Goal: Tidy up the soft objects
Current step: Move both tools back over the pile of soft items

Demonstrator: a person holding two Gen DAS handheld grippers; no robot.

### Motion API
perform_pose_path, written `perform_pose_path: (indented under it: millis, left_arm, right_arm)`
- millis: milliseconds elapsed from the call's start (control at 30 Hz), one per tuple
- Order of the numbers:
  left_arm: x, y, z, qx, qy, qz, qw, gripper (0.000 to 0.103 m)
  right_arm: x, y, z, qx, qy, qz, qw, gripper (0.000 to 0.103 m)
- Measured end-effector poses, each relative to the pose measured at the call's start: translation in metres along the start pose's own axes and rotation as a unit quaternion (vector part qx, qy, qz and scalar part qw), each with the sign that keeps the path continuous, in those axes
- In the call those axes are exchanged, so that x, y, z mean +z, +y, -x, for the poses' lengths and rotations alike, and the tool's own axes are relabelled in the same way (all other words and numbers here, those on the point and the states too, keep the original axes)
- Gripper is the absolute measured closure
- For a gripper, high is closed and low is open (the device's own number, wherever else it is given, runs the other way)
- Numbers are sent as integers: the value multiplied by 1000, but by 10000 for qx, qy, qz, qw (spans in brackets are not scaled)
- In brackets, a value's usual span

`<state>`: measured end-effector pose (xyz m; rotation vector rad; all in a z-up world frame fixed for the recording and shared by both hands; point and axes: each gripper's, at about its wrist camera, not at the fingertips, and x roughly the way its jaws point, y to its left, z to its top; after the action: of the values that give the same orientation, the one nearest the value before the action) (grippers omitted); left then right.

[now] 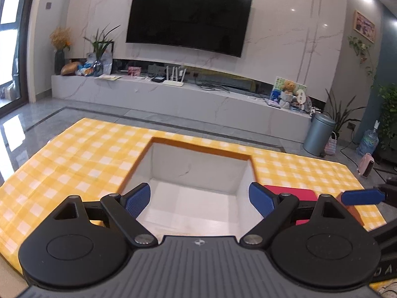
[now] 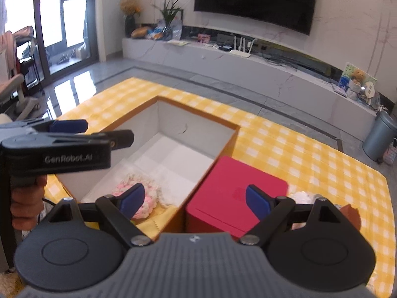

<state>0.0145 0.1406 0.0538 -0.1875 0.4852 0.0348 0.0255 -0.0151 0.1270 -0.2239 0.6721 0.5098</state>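
Grippers, left (image 1: 199, 200) and right (image 2: 196, 200), wide open and empty above box (image 2: 230, 134) holding pink plush (image 2: 146, 198), freed for next pickup.

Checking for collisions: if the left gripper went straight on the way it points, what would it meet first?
Probably the open box's white inside; nothing lies between the left gripper's open fingers and it, though depth is unclear.
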Motion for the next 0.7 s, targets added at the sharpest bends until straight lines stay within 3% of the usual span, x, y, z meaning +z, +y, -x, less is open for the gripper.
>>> perform_pose_path:
  millis: [300,500,600,700]
  left_arm:
    - [-12,-75,1,-439,66,-811,9957,0]
    - [-30,-114,-9,-778,307,-1209,9891,0]
    - [-39,-126,-12,-1081,424,-1325,9844,0]
    - [-47,-136,-19,-1271,605,-1404,9800,0]
  right_arm:
    - [-24,-63,38,-476,-207,-503,9974,12]
    - [-58,-120,45,-1010,-153,-1170,9879,12]
    - [-80,-146,33,-1077,80,-1586,9814,9]
    - [-105,-163,8,-1237,608,-1698,9758,9]
